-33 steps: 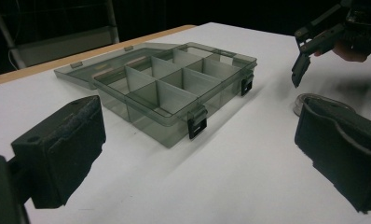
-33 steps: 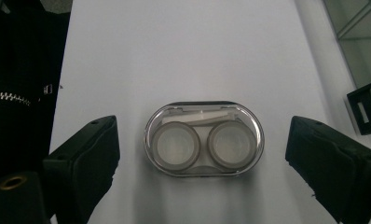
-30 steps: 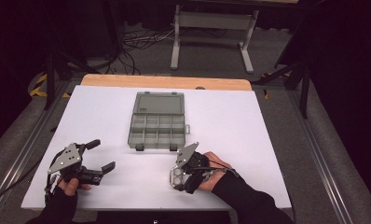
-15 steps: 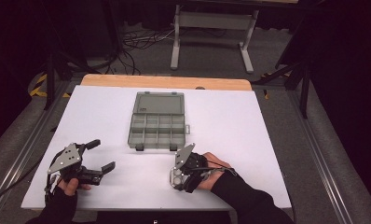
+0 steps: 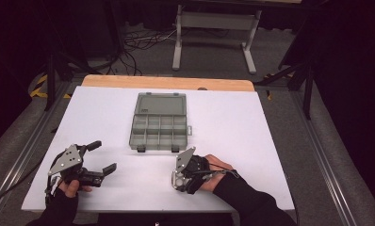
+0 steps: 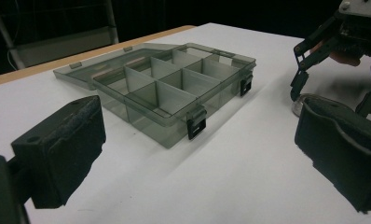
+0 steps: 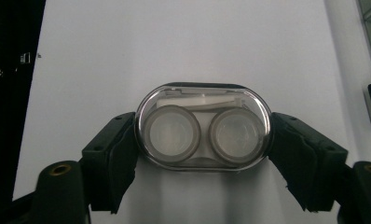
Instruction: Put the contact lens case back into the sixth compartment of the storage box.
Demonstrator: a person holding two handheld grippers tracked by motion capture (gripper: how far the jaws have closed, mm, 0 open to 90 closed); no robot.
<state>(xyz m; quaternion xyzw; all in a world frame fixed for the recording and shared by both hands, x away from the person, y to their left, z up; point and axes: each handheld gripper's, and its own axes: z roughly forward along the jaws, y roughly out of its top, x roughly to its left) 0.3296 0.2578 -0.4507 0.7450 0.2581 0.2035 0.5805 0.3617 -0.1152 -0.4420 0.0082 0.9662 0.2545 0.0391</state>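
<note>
Right gripper point(image 7: 203, 140) jaws, wider before, now closed on clear oval case point(image 7: 203, 128)

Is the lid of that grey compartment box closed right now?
No, the grey compartment box lies with its lid folded flat back on the table, leaving the compartments uncovered.

White table point(image 5: 270, 141), wooden far edge. On it: open grey compartment box point(image 5: 158, 126), beyond the fingers; clear oval case point(image 7: 203, 127), between the right fingers point(image 7: 113, 158).
</note>
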